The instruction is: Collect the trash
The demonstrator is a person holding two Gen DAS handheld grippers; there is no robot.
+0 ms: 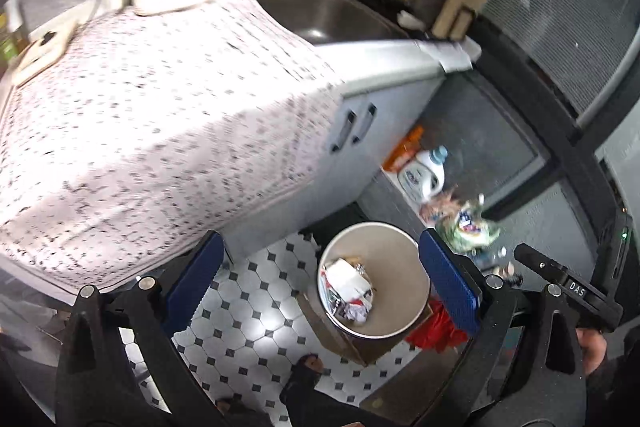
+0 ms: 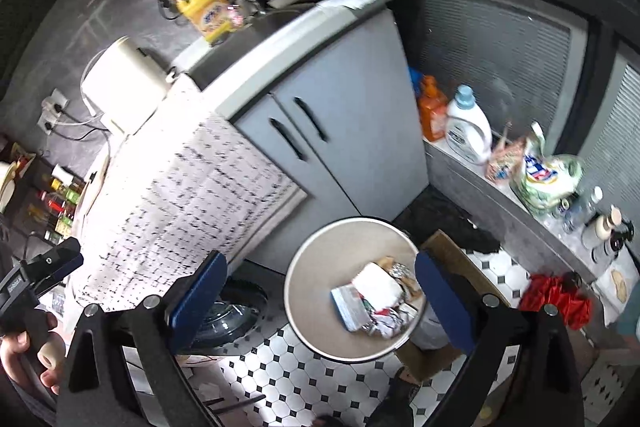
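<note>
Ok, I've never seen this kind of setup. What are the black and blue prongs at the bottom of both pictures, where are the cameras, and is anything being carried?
There is no robot here. A person holds a hand-operated gripper in each hand, and each gripper carries a wide-angle camera looking along its two blue-padded fingers. One picture looks out from the left gripper, the other from the right gripper. Both stand open with nothing between the pads. Each camera also catches the other gripper at its edge. Below them, on the tiled floor, stands a round bin holding crumpled wrappers and paper. Beside it is a grey cabinet, with a patterned cloth draped over the unit next to it.
</note>
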